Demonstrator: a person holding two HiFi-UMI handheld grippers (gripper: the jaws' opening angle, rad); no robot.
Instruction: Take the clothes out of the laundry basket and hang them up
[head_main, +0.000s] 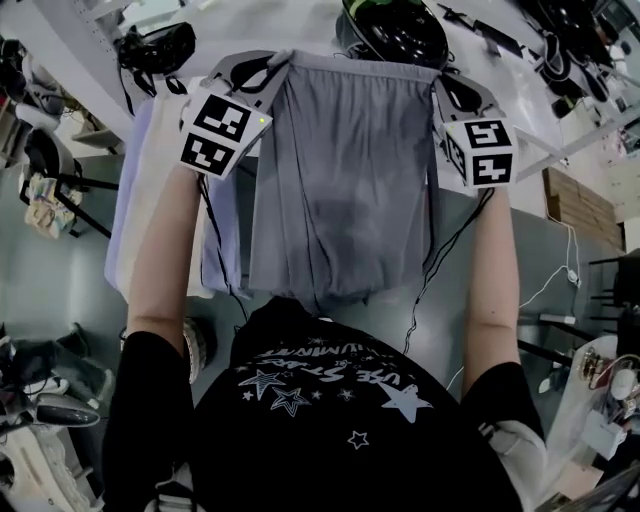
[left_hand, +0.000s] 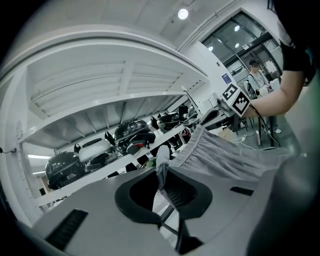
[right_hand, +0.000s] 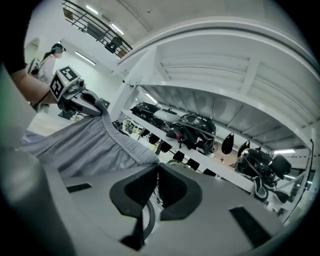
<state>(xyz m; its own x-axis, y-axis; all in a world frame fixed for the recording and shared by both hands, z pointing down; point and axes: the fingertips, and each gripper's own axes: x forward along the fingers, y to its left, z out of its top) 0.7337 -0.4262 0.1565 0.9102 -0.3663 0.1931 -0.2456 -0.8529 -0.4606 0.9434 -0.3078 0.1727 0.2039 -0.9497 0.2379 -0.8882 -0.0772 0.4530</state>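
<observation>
Clamping one end of an elastic waistband, the left claw (left_hand: 162, 176) has its jaws clenched on a bunched tuft of the grey shorts (left_hand: 225, 155). The right claw (right_hand: 156, 181) is likewise clenched, on the opposite end of the waistband. From the head view, the shorts are stretched wide between both claws, held out in front of the person, with the leg ends hanging down. A pale lilac garment (head_main: 122, 200) shows just left of the shorts, partly behind the left forearm. Beyond is a white shelf (right_hand: 227, 174) carrying dark helmets (right_hand: 197, 129).
</observation>
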